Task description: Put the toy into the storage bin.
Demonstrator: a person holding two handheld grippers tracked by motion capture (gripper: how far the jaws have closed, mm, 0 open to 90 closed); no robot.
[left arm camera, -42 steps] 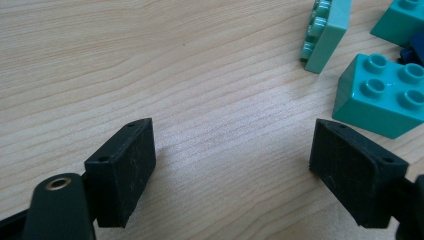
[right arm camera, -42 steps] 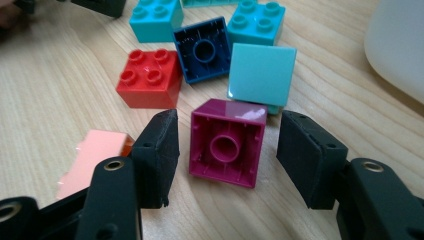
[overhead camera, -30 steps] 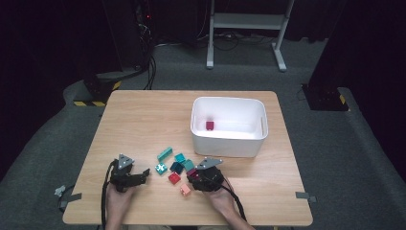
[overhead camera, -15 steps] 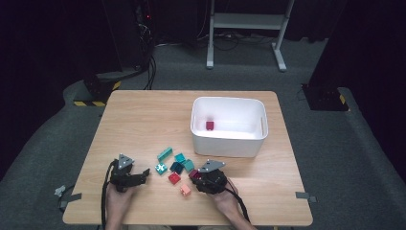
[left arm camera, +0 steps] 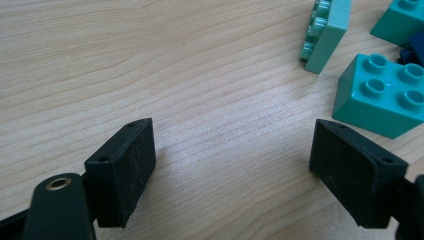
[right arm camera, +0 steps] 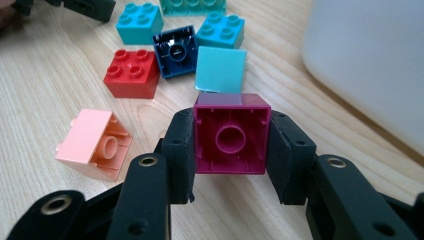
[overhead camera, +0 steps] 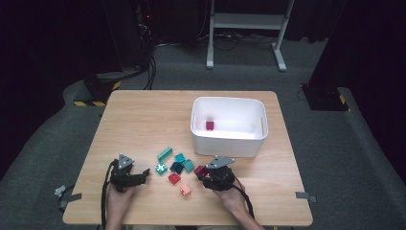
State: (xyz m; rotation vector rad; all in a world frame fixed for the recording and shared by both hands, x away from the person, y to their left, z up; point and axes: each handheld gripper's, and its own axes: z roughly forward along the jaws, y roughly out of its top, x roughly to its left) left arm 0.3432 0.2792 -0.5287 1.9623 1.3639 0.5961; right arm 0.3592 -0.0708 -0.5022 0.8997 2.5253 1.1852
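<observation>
Magenta plastic fills the right gripper: a square building brick sits pinched between its two black jaws, hollow underside turned toward the gripper's camera, the pads pressed against both flanks after the jaws have just been closing onto it. From above, that magenta brick shows at the gripper's tip, just short of the white bin's near wall and at the right edge of the loose pile.

On the other side the left gripper rests low over the pale wooden table, jaws spread wide with nothing but bare wood grain between them; a teal studded brick lies just beyond its far jaw.

Just past the held brick, a salmon-pink brick lies on its side, then a red four-stud brick, an upturned navy brick and several turquoise ones clustered close together. A long pale green brick lies at the far edge of that cluster.

Farther back stands the white rectangular plastic bin, with a small dark red brick lying on its floor.
</observation>
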